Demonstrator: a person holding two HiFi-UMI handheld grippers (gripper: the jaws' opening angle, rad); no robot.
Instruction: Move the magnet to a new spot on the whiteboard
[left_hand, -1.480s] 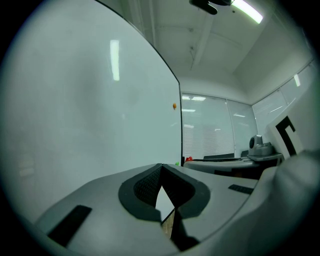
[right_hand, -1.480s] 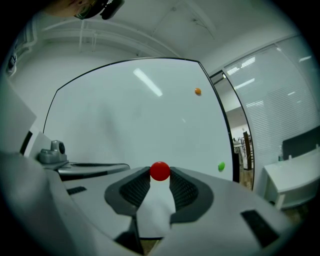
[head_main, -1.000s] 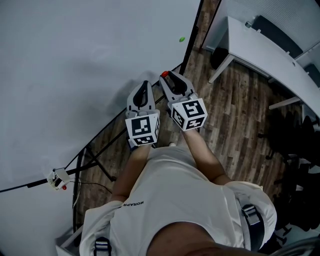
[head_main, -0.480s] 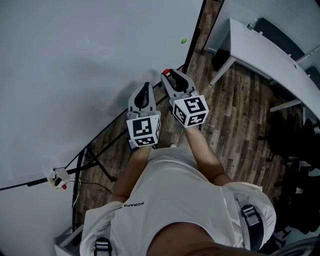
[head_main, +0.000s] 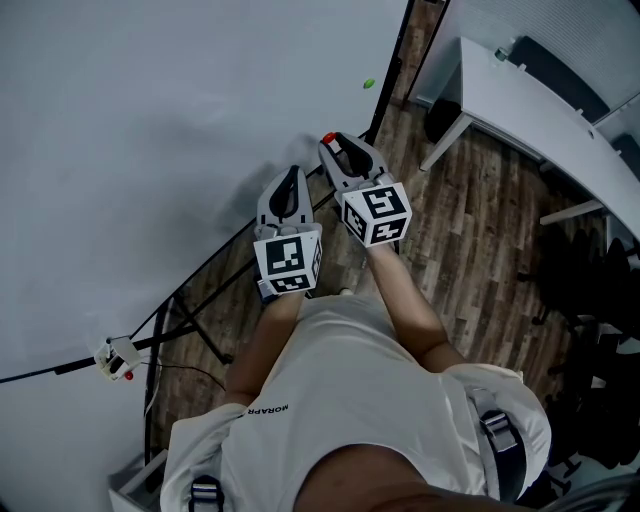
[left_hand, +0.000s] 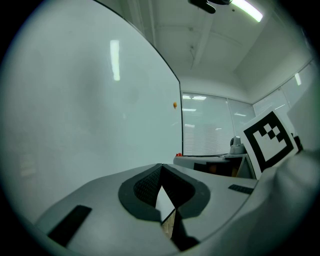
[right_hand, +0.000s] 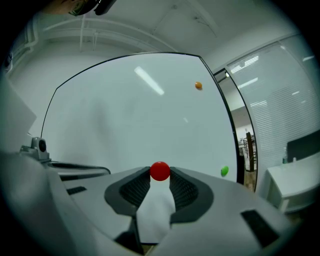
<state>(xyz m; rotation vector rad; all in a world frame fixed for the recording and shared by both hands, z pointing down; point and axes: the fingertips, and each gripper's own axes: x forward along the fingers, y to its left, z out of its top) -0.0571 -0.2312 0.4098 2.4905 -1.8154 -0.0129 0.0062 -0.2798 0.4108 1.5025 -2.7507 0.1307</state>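
Plainly, the red magnet (right_hand: 160, 171) is pinched at the very tips of the right hand-held gripper (head_main: 335, 146), its round body bridging the two pads. The whiteboard (head_main: 150, 120) fills the view straight ahead of those jaws. The coming move turns on that one relation — board face dead ahead, magnet leading. The magnet is round, so there is no long axis to line up. Whether it already touches the board or sits just off it, I can't quite tell.

A green magnet (head_main: 368, 84) sits off to the right near the board's edge, and an orange magnet (right_hand: 198, 86) sits higher up, so those two spots are probably best avoided.

The left hand-held gripper (head_main: 291, 175) is pressed together on nothing. It sits just beside the right one, its tips slightly further back.
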